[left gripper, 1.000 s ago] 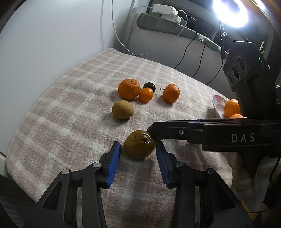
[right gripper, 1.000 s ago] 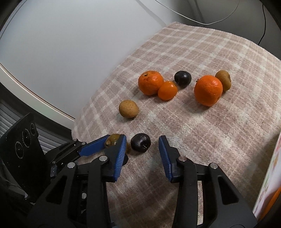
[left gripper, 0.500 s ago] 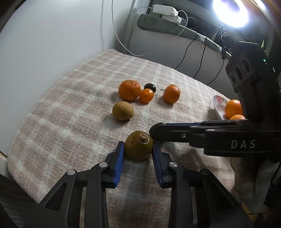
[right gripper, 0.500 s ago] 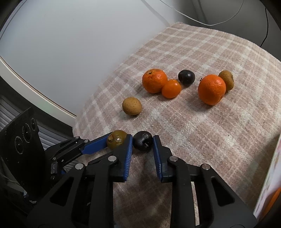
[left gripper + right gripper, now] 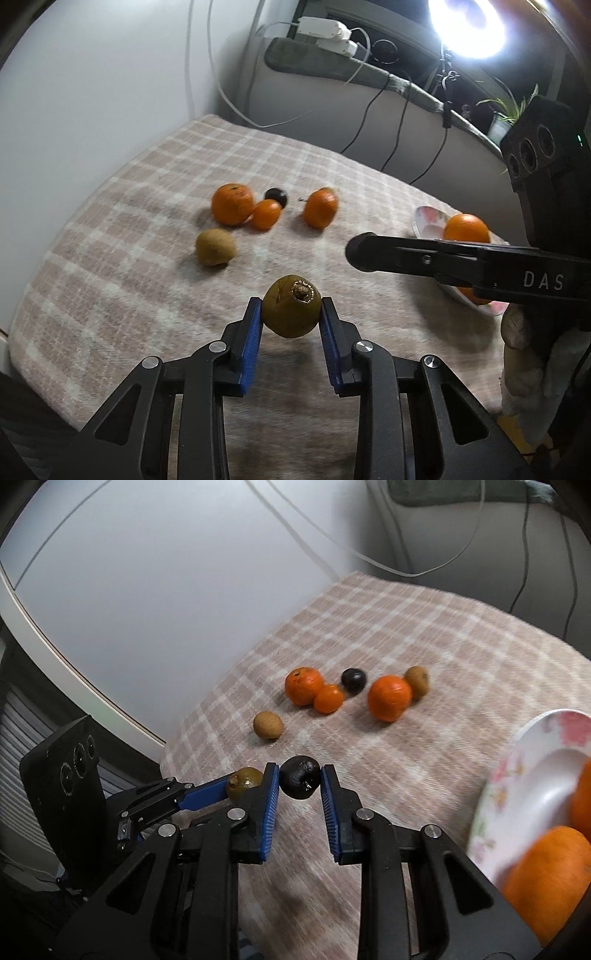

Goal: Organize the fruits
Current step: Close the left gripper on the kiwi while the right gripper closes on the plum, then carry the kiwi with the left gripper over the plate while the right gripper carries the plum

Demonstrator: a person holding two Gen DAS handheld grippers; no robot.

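My left gripper [image 5: 291, 317] is shut on a brown-green fruit [image 5: 291, 312] and holds it above the plaid cloth [image 5: 110, 288]. My right gripper [image 5: 297, 784] is shut on a dark plum [image 5: 300, 777], lifted off the cloth; the left gripper with its fruit [image 5: 243, 782] shows just left of it. On the cloth lie a brown fruit [image 5: 215, 246], a big orange [image 5: 232, 204], a small orange [image 5: 266, 214], a dark plum [image 5: 276, 195] and another orange [image 5: 320, 207]. A floral plate [image 5: 524, 775] at the right holds oranges [image 5: 546, 878].
A second brown fruit [image 5: 417, 679] lies behind the orange [image 5: 389, 698]. A white wall [image 5: 92, 92] borders the cloth at left. Cables [image 5: 369, 122] and a power strip [image 5: 321, 29] lie behind. A bright lamp [image 5: 467, 22] shines at the top right.
Both grippers closed on their fruits and lifted them off the cloth. The right gripper swung toward the plate, which now fills its right edge.
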